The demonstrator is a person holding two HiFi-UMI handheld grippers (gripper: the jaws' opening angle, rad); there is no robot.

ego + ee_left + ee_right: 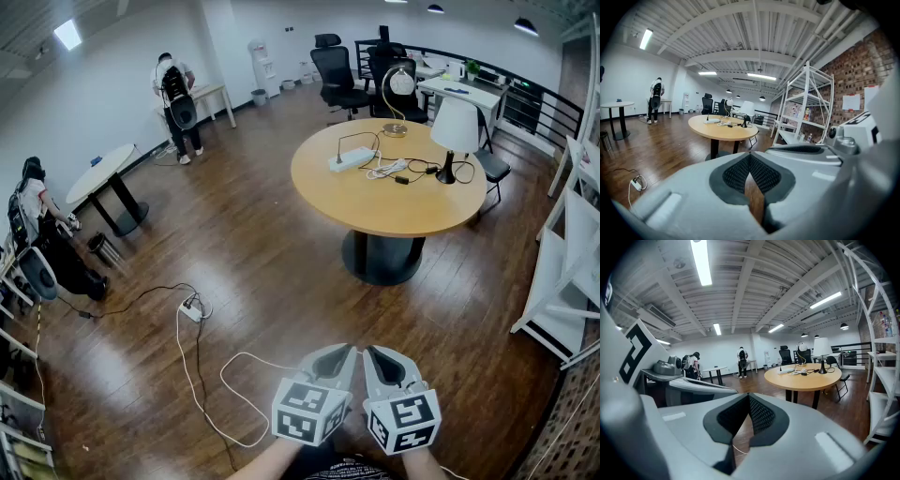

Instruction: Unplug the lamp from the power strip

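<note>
Power strip (pixel 352 159) lies on the round table (pixel 375 223), on the far half of the top. Its long axis runs across the head view, with a small slant up to the right. A bundle of cables (pixel 392 171) lies just beside its right end. Further right stands the lamp (pixel 454 131) with a white shade and a black foot. Which plug in the strip belongs to this lamp is too small to tell from here.

The left gripper (pixel 345 352) and the right gripper (pixel 375 353) hang side by side close to the person's body, well apart from the table. Both point forward and a little down. In each gripper view the jaws are pressed together at the tips, and nothing is between them.

The table lies ahead and somewhat to the right of both. The right gripper is, I judge, slightly nearer to the lamp side. The person must first walk to the table, and the jaws must spread before any plug can be pinched.
</note>
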